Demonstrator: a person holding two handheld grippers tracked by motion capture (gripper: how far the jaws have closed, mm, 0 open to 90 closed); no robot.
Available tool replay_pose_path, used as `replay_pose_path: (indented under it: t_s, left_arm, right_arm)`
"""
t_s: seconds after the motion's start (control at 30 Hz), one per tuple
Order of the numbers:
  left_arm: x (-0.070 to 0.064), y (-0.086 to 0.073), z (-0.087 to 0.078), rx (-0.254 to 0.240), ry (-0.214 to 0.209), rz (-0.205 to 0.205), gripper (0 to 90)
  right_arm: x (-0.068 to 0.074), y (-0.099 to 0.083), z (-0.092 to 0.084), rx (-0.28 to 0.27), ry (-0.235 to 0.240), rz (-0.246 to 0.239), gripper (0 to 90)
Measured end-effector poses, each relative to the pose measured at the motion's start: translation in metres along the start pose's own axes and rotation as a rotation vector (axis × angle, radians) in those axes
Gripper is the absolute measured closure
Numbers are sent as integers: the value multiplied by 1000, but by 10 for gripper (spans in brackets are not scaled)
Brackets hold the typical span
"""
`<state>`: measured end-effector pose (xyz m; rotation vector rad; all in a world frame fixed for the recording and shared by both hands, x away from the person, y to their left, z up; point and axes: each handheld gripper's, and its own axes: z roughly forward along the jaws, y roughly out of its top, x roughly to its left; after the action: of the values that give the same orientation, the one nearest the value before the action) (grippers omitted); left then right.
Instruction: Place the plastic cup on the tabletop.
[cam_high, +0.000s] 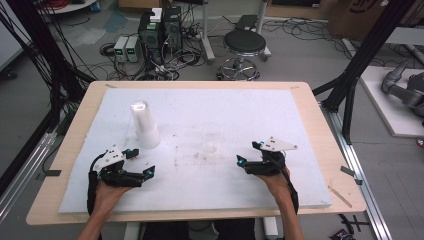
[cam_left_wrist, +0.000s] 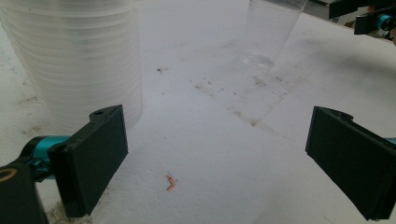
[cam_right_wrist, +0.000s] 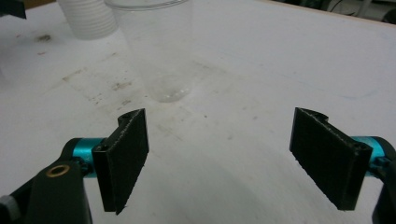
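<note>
**One clear cup stands apart from the stack, both grippers empty**

High view: left gripper (cam_high: 145, 172) sits just this side of the stack of plastic cups (cam_high: 144, 125), jaws apart, nothing held. Right gripper (cam_high: 248, 154) is well right of the stack, jaws apart, empty. The single cup is too faint to make out on the white foam board (cam_high: 300, 185).

Left gripper view: stack (cam_left_wrist: 79, 60) is just ahead of the left jaw, not touching. It stands upside down, long axis vertical. Single clear cup (cam_left_wrist: 271, 35) is farther ahead to the right, upright.

Right gripper view: clear cup (cam_right_wrist: 159, 51) stands ahead of the wide-open jaws, apart from them, mouth up, base on the board, long axis vertical. Stack (cam_right_wrist: 88, 18) is beyond it, left.

Judgement: one cup looks separated and set down; the rest of the stack is left.
</note>
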<state>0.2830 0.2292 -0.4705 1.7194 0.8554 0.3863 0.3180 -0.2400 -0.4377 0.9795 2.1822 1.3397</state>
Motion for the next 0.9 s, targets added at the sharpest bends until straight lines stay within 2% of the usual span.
replay_pose_path:
  t_s: [0.17, 0.4, 0.63, 0.7, 0.77, 0.9]
  left_arm:
    - [2, 0, -1, -7, -6, -12, 57]
    - [1, -2, -4, -43, 6, -14, 57]
    - [1, -2, -5, -45, 1, -11, 57]
    - [1, -2, -5, -48, 0, -10, 57]
    - [2, -2, -4, -45, -4, -21, 57]
    - [2, -2, -5, -48, -4, -26, 57]
  right_arm:
    - [-8, -11, -14, -44, -42, 25, 199]
    - [-11, -20, -18, -66, -86, 24, 199]
    - [-11, -25, -16, -64, -94, 40, 199]
    - [-12, -25, -16, -71, -103, 28, 199]
    - [-11, -26, -16, -66, -103, 42, 199]
    - [-12, -26, -17, -69, -102, 42, 199]
